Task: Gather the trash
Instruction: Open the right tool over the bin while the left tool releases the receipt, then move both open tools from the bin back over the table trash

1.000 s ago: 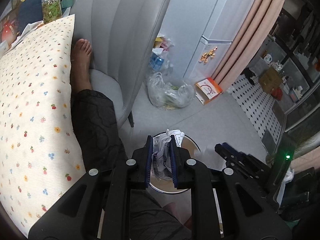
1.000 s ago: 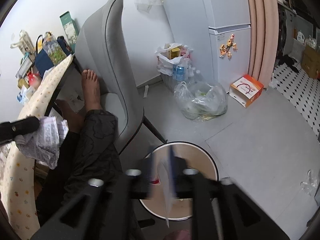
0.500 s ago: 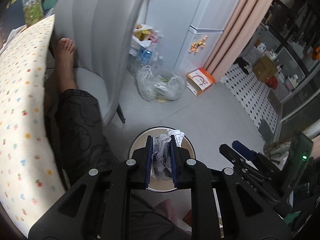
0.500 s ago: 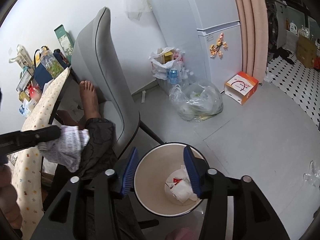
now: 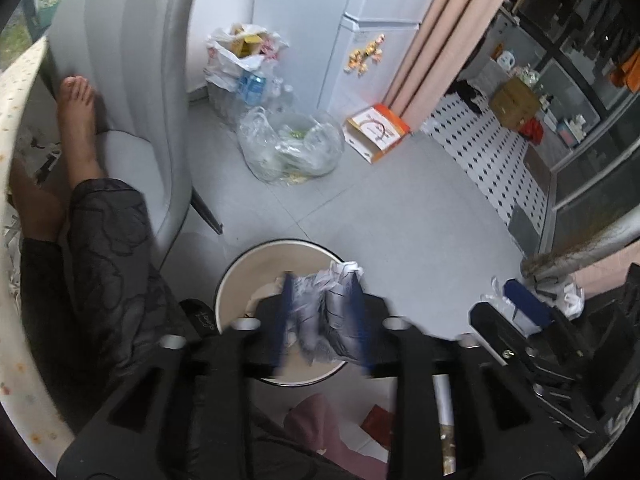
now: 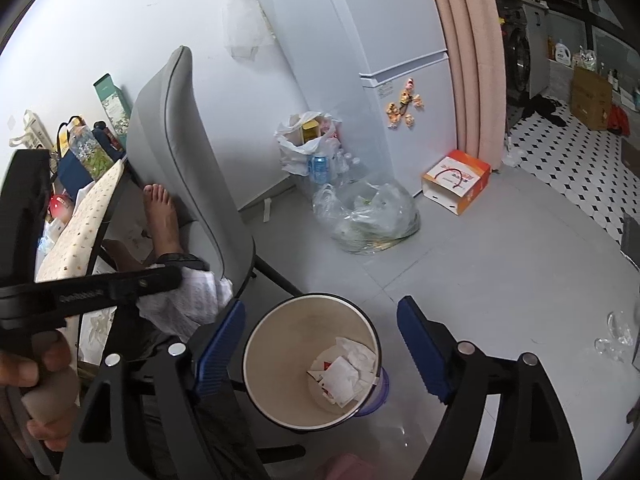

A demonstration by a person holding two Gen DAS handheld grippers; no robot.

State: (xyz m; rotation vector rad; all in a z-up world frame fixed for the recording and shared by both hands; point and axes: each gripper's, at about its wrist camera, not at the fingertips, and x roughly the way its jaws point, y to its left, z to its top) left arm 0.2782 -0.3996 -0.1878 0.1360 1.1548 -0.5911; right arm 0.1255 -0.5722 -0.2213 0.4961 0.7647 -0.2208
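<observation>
We hold the crumpled paper in the left gripper above the bin, so that it will fall inside; its blurred fingers look parted yet touch the wad. The right gripper is spread wide and empty, straddling the rim. Only the right view shows scraps on the bin's floor.
</observation>
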